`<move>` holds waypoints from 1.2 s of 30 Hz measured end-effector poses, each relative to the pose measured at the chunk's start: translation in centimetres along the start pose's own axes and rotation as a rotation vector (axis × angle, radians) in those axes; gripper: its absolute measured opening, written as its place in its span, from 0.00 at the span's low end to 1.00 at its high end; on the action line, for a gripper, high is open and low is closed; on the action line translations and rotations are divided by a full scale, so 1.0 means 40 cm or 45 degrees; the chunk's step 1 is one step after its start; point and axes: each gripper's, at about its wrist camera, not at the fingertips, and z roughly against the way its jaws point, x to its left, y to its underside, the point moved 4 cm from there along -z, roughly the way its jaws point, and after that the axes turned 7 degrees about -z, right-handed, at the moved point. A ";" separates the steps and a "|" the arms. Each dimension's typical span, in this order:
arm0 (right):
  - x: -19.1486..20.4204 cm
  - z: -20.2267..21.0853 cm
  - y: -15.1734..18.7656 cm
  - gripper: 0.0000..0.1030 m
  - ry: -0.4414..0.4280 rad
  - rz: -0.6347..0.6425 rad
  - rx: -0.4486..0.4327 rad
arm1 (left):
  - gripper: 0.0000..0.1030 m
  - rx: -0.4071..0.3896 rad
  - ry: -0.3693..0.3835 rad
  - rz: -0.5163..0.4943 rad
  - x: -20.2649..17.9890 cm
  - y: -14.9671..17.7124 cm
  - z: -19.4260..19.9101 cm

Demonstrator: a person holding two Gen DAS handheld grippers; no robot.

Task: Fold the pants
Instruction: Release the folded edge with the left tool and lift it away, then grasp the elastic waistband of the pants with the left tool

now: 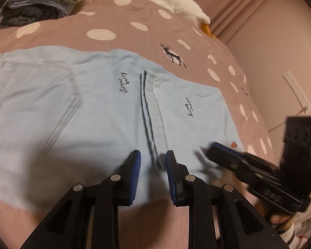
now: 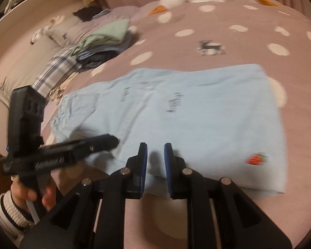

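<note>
The folded light-blue cotton pants (image 1: 105, 108) lie flat on the mauve white-dotted bedspread (image 1: 134, 39), near its front edge. Above their near hem, the left gripper (image 1: 153, 161) and right gripper (image 2: 156, 155) both stand slightly apart, clamping nothing. Far left sits a pile of folded clothes (image 2: 105, 39).

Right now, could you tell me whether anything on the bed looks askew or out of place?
Nothing stands out. The light blue pants lie folded and flat on the dotted bedspread, edges fairly even, and the folded clothes pile sits tidy behind them.
</note>
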 end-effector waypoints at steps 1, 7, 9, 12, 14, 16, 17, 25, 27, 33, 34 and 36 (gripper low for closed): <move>0.012 -0.015 0.003 0.18 -0.009 0.014 0.015 | 0.22 -0.003 -0.009 0.011 0.007 0.008 0.014; 0.087 -0.067 0.055 0.19 0.073 0.192 0.090 | 0.22 -0.082 -0.032 0.097 0.065 0.058 0.111; 0.089 -0.058 0.054 0.18 0.037 0.162 0.126 | 0.22 -0.103 -0.026 0.125 0.078 0.067 0.134; 0.085 -0.033 0.042 0.18 0.012 0.112 0.100 | 0.33 -0.139 -0.028 0.159 0.091 0.073 0.169; 0.092 -0.026 0.034 0.19 -0.004 0.083 0.078 | 0.54 -0.190 -0.019 0.212 0.105 0.079 0.200; 0.098 -0.024 0.026 0.19 -0.012 0.064 0.062 | 0.59 -0.237 0.004 0.271 0.120 0.087 0.223; 0.102 -0.024 0.023 0.20 -0.012 0.065 0.058 | 0.59 -0.249 0.013 0.301 0.133 0.093 0.233; 0.152 -0.039 0.026 0.24 -0.078 0.066 0.059 | 0.59 -0.311 0.115 0.605 0.271 0.141 0.256; 0.156 -0.043 0.033 0.26 -0.085 0.072 0.066 | 0.59 -0.330 0.145 0.667 0.302 0.146 0.256; 0.134 -0.063 0.036 0.27 -0.068 0.051 0.098 | 0.59 -0.371 0.157 0.743 0.348 0.128 0.247; 0.130 -0.064 0.034 0.27 -0.069 0.046 0.101 | 0.59 -0.382 0.157 0.754 0.359 0.124 0.246; 0.130 -0.066 0.030 0.27 -0.073 0.041 0.099 | 0.59 -0.415 0.165 0.793 0.384 0.120 0.244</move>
